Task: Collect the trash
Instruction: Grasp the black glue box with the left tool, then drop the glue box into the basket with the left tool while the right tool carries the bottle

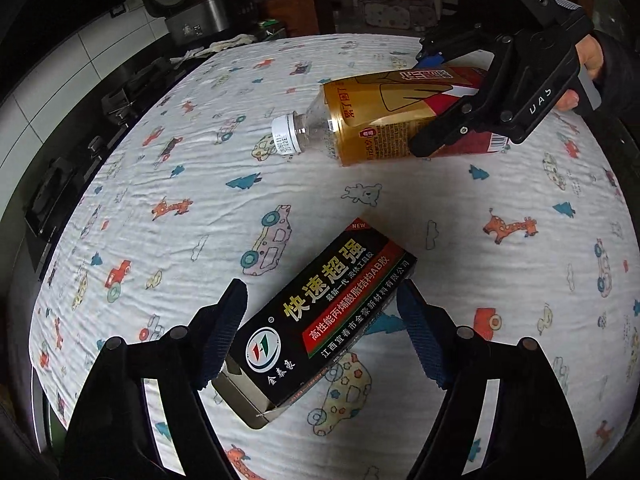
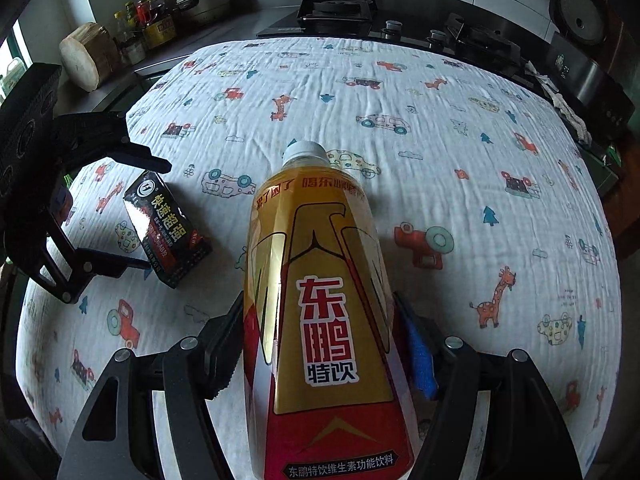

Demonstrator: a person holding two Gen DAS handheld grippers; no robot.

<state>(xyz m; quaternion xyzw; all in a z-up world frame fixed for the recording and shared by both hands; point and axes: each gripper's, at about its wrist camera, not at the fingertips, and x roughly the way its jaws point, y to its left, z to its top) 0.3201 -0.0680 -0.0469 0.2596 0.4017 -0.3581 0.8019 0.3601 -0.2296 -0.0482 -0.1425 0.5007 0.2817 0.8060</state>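
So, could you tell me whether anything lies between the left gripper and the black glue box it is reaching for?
Nothing visible does. The black glue box already lies between the left gripper's open fingers on the printed cloth. The bottle, in the right gripper, lies well clear.

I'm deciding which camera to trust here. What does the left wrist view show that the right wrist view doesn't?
Left wrist only: the black glue box's open end flap, and a hand gripping the right gripper.

Right wrist only: the bottle's full front label, a round wooden block and condiment bottles on the counter.

Both: bottle, box, printed cloth, stove, and both grippers.
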